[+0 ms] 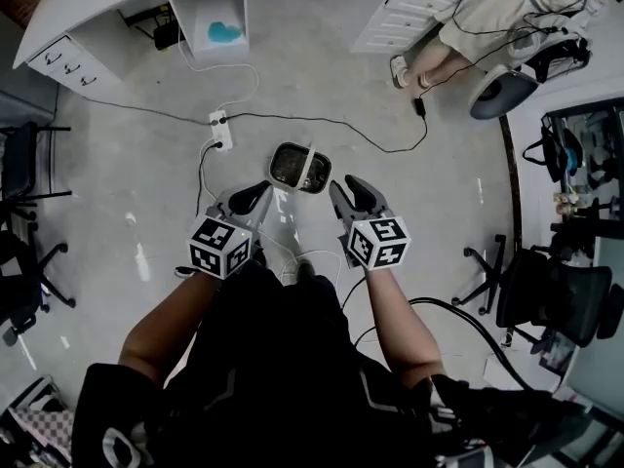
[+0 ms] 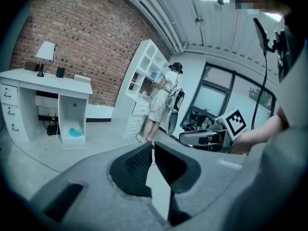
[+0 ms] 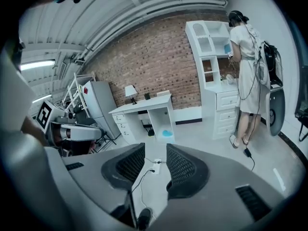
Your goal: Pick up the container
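Item: dark rounded-square container with a pale bail handle (image 1: 300, 167), on the floor just ahead of and between both tools; its contents are too dim to tell.
Left gripper (image 2: 153, 150): jaws together, empty.
Right gripper (image 3: 155, 161): jaws apart, only floor and cable between them.
Surface: pale glossy concrete floor (image 1: 127, 164), with a white power strip (image 1: 220, 130) beyond the left tool.
Room: red brick wall (image 3: 159, 61), white desk (image 3: 144, 110).
Markings: black-and-white square patterns on the marker cube (image 1: 220, 247).

Container (image 1: 300, 167): on floor (image 1: 146, 183), ahead of left gripper (image 1: 255, 193) and right gripper (image 1: 347, 191), midway between them. Power strip (image 1: 220, 131): left of container. Desk (image 1: 117, 3): beyond strip.
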Tool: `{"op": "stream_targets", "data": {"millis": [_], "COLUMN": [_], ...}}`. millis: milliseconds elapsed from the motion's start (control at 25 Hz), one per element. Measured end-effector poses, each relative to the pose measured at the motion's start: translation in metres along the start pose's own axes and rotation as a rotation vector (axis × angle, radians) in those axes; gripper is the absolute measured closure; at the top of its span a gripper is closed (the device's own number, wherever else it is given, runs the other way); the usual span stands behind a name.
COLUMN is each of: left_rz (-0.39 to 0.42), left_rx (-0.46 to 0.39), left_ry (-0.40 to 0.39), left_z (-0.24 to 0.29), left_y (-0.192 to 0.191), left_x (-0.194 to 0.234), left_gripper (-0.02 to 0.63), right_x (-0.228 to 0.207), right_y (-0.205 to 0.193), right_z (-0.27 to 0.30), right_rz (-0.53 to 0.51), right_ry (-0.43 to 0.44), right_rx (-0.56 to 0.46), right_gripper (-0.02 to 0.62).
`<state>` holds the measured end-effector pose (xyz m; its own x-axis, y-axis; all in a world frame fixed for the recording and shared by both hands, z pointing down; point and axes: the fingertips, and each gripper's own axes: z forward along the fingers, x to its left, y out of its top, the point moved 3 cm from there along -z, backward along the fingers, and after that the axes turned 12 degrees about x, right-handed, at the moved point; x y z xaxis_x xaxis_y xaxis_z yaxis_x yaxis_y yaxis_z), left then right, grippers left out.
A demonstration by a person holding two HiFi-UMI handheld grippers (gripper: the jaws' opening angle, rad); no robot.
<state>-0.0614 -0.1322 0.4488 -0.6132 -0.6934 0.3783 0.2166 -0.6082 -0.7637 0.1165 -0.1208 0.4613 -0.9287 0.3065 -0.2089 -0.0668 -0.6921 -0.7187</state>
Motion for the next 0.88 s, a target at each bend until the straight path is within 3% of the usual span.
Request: {"op": "stream_targets", "data": {"millis": [160, 320, 560, 760, 880], "left_rz": [0.049, 0.031, 0.009, -0.063, -0.068], "left_rx": [0.054, 0.093, 0.136, 0.166, 0.191], "left_ry": [-0.039, -0.059, 0.044, 0.124, 0.149], "left_z": [0.017, 0.038, 0.07, 0.098, 0.119], "left_y": [-0.003, -0.011, -0.015, -0.027, -0.043], "left_x": [0.017, 0.025, 0.049, 0.059, 0.071], "left_gripper": [0.597, 0.597, 0.597, 0.592, 0.555], "right_x": [-0.01, -0.023, -0.048, -0.069, -0.078], "right_y": [-0.009, -0.024, -0.048, -0.064, -0.076], "right_z": [0.028, 0.052, 0.101, 0.127, 0.15], "right_rz": [0.054, 0.067, 0.033, 0.032, 0.051], "right_ry": [-0.028, -0.023, 0.038, 0.076, 0.079], "right_rx": [0.06, 0.11, 0.204, 0.267, 0.299], "right_gripper": [0.474, 0.468, 0.453, 0.451, 0.443]}}
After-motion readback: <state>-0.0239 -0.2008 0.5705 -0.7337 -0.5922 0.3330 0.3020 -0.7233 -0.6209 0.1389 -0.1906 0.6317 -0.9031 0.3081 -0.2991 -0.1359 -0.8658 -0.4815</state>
